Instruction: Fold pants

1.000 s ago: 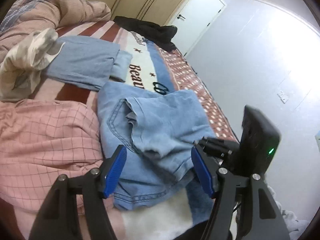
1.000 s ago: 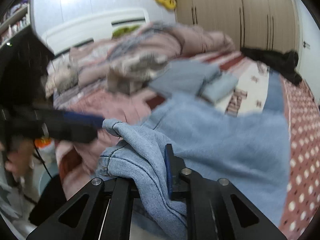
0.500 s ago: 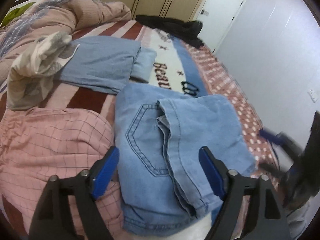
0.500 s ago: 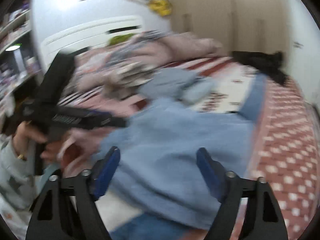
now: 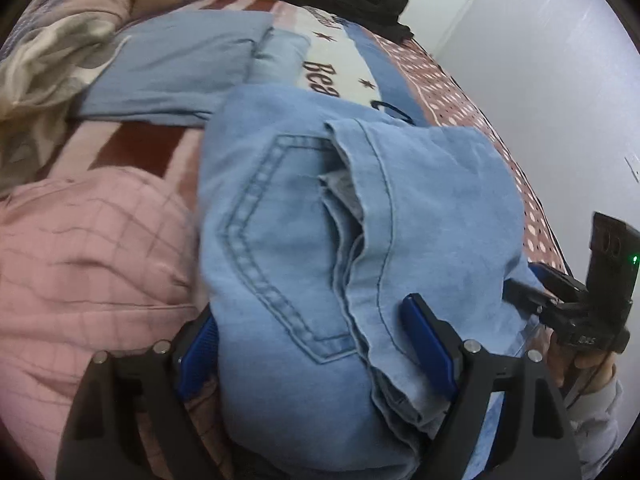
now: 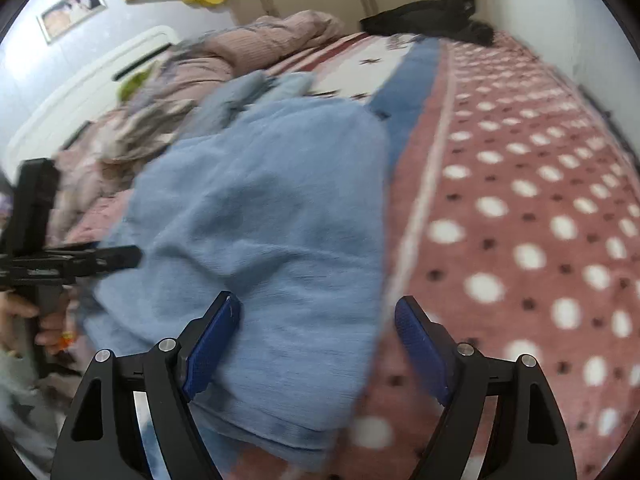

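Note:
Light blue jeans [image 5: 360,208] lie folded on the bed, back pocket up, with a folded-over layer on the right. My left gripper [image 5: 308,312] is open low over their near end. Its left pad sits at the jeans' left edge and its right pad rests on top of the denim. In the right wrist view the jeans [image 6: 260,200] are blurred. My right gripper [image 6: 316,300] hangs over their right edge with its jaws closing. The denim lies between the pads without being pressed. A hand holds each gripper at the other view's edge.
A folded blue-grey garment [image 5: 176,64] lies beyond the jeans, and a pink checked cloth [image 5: 88,248] bulges at their left. Black clothing [image 5: 340,0] sits at the bed's far end. The red dotted blanket [image 6: 520,200] stretches right, up to a white wall [image 5: 560,80].
My right gripper let go of the jeans fold, opened and swung right. My left gripper opened wider and sank onto the jeans, which now lie flat and folded.

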Available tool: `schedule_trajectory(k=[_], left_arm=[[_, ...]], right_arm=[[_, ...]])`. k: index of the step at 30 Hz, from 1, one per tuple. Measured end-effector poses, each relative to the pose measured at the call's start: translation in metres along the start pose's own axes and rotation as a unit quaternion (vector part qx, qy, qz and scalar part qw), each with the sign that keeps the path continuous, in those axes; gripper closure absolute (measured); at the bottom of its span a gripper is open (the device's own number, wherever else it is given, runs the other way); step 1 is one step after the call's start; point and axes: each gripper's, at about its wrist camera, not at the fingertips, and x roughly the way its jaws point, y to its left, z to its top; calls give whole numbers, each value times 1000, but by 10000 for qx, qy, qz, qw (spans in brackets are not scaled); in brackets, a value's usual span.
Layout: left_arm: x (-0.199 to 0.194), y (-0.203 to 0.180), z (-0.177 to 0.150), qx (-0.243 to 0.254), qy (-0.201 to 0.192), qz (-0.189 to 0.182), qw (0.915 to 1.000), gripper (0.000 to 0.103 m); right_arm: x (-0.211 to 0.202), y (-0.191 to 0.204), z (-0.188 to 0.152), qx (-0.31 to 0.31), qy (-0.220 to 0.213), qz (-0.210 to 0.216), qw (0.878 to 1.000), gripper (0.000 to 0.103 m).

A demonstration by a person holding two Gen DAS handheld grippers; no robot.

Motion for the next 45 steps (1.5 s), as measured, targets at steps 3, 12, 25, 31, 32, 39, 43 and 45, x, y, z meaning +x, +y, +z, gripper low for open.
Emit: schedule_trajectory(k=[3,12,25,31,32,39,43,45], left_arm=[[-2,-3,1,-52,-23,-50,10000,27],[-28,-46,-2,317,-133,-882,9955,67],[-10,-70,-17,440,403,-1073,9924,29],[11,-55,-23,-64,820,-1850,9793,25],[19,-57,-25,-140,927,-2020,9749,25],[31,-85,-23,41,938,-2196,9711,26],[31,-95,-23,132,935,-2224,9704,57],[27,-96,-22,151,887,-2220,9709,67]], right_arm=[[10,6,4,97,72,255,9996,41],[-52,22,-2,-24,-455,234,9987,80],[-101,-19,-64,560,-138,24,9983,67],[-96,-44,-66,670,46,107,9977,46],[-92,-48,-65,740,119,184,9970,45],[-66,-52,-66,939,368,967,9902,45],[-58,-53,-63,1047,382,1155,9870,48],[-58,-57,-61,1123,374,1280,9847,51]])
